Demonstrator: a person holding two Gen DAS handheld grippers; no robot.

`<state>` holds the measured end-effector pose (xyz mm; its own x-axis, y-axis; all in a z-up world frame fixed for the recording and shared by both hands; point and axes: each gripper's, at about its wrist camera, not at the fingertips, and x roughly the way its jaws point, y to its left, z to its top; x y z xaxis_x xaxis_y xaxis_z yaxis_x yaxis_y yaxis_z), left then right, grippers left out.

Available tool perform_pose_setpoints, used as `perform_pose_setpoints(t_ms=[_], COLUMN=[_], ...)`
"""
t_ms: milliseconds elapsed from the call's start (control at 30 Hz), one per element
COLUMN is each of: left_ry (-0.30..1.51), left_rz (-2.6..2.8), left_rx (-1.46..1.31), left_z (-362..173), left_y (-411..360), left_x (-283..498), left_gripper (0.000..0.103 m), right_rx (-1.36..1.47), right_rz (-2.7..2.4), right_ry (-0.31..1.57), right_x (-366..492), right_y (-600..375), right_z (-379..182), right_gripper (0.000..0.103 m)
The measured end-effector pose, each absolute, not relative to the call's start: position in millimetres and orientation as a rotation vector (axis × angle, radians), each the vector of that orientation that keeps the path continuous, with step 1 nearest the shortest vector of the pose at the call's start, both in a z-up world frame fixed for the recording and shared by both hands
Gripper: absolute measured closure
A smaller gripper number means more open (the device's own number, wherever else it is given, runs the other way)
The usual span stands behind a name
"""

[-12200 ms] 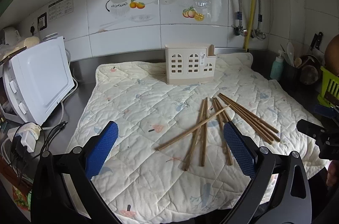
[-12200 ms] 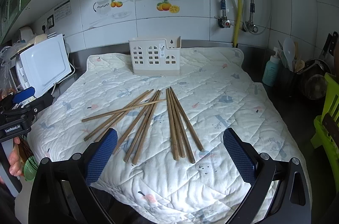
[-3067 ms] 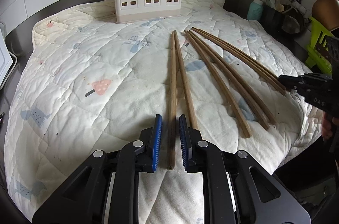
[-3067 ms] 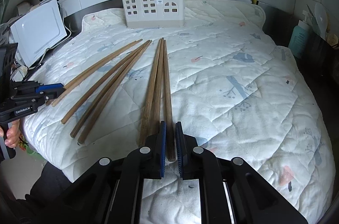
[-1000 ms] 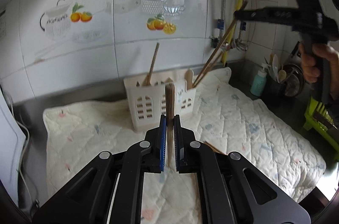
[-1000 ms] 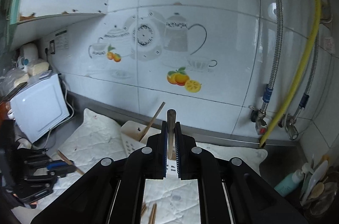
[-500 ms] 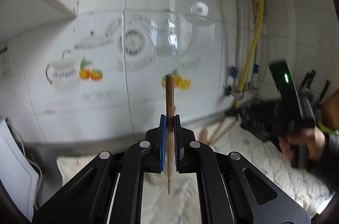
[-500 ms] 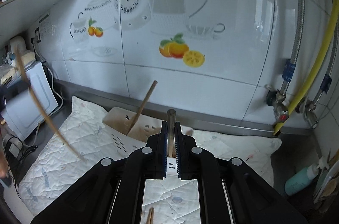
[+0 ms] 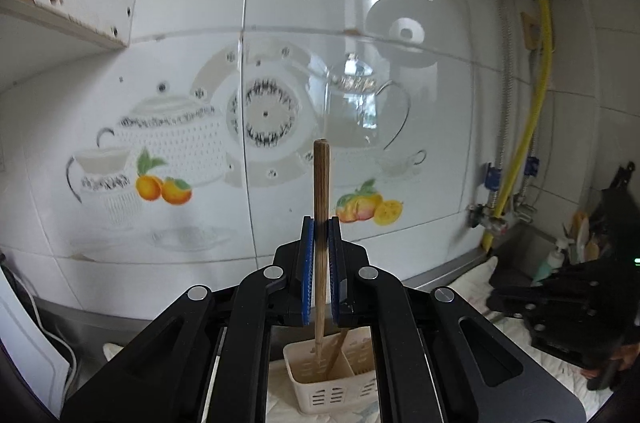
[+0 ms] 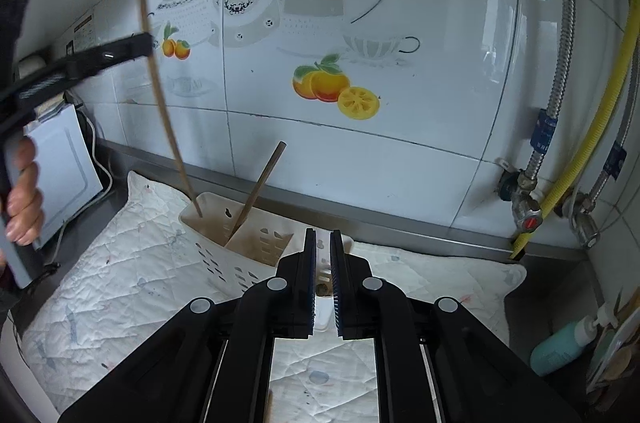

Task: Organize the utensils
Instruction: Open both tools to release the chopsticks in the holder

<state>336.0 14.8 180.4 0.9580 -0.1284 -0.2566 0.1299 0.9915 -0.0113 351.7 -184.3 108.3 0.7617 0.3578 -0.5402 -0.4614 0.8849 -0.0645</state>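
Left gripper (image 9: 320, 275) pinched tight on an upright chopstick (image 9: 321, 223), lower tip dipped into the left compartment of the cream utensil holder (image 9: 336, 389) beside another stick (image 10: 260, 189) leaning there. Right gripper (image 10: 322, 287) parted a little, just over the holder's right end on the quilted mat (image 10: 120, 287); chopstick end (image 10: 321, 289) glimpsed low between its pads.

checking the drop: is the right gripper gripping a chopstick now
No: the right gripper has a gap between its jaws with no stick clamped there, while the left gripper holds a chopstick over the holder.
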Motion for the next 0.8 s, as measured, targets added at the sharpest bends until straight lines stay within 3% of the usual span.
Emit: perform_pose_setpoints(t_ms=[100, 367, 800], left_ry=[0.292, 0.355, 0.331], left_rz=[-0.116, -0.108, -0.124], left_rx=[-0.001, -0.025, -0.049], left_z=[168.3, 146.1, 157.6], left_y=[16.8, 24.0, 30.4], left_x=[347.4, 358.8, 322.4], left_gripper=[0.098, 0.097, 0.095], right_rx=[-0.215, -0.181, -0.121], right_rz=[0.448, 0.483, 0.508], right_ry=[0.526, 0.462, 0.431], right_x=[347.4, 318.5, 235.0], right_y=[-184.6, -191.5, -219.2], right_z=[109.8, 119.0, 95.8], right_gripper=[0.087, 0.08, 0.07])
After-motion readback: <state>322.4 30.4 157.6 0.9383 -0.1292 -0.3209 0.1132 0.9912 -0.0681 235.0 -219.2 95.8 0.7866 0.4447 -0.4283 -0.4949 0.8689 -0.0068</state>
